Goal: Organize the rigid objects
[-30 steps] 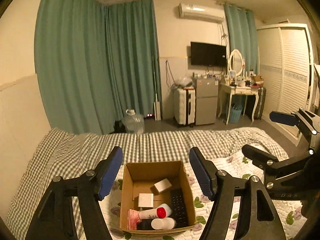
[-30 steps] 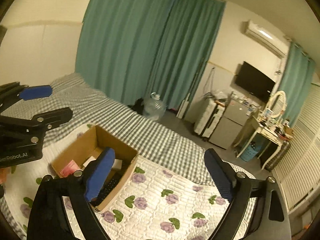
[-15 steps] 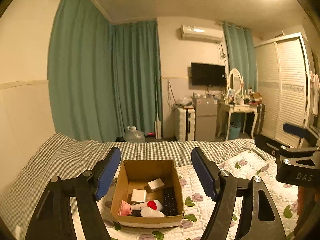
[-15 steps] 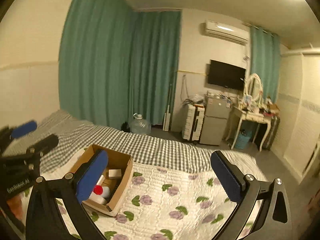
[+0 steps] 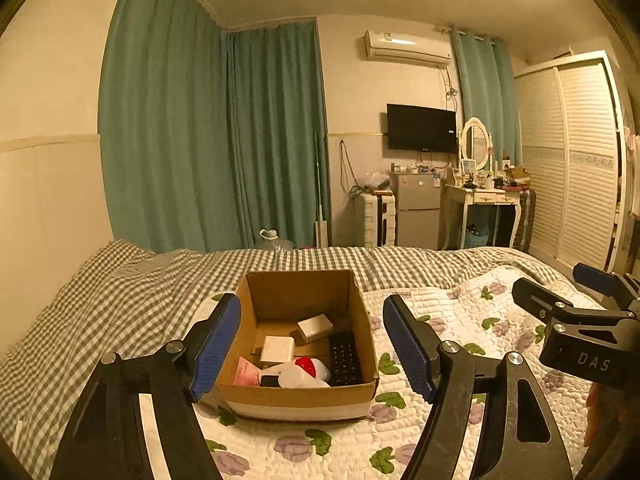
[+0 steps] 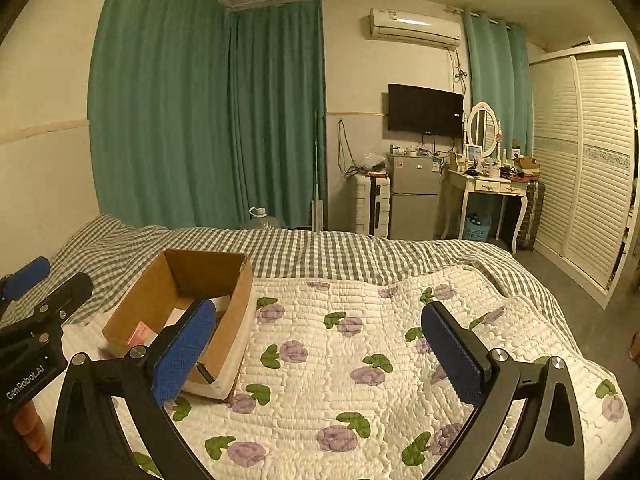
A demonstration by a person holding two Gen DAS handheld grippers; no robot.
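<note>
Two handheld grippers hang above a bed, both with jaws spread wide and nothing between them. In the left wrist view the left gripper (image 5: 312,344) frames an open cardboard box (image 5: 298,400) at lower centre of the frame; the box sits on a floral quilt (image 6: 360,360), its long axis running away from the camera toward the checked bedspread (image 5: 120,292) behind. Inside lie a black remote (image 5: 345,358) along the right wall, two small white boxes (image 5: 278,349), a white bottle with a red cap (image 5: 304,372) and a pink packet (image 5: 246,372) near the front wall.

In the right wrist view the right gripper (image 6: 320,356) points at bare quilt, with the box off to the lower left of the frame, partly behind its left finger. The left gripper is judged the nearer of the two, lined up almost squarely on the box opening.

No loose rigid object shows on the quilt in either view. The scene fits a box filled and the job near its end, or items waiting to be taken out and arranged; the pictures do not settle which.
</note>
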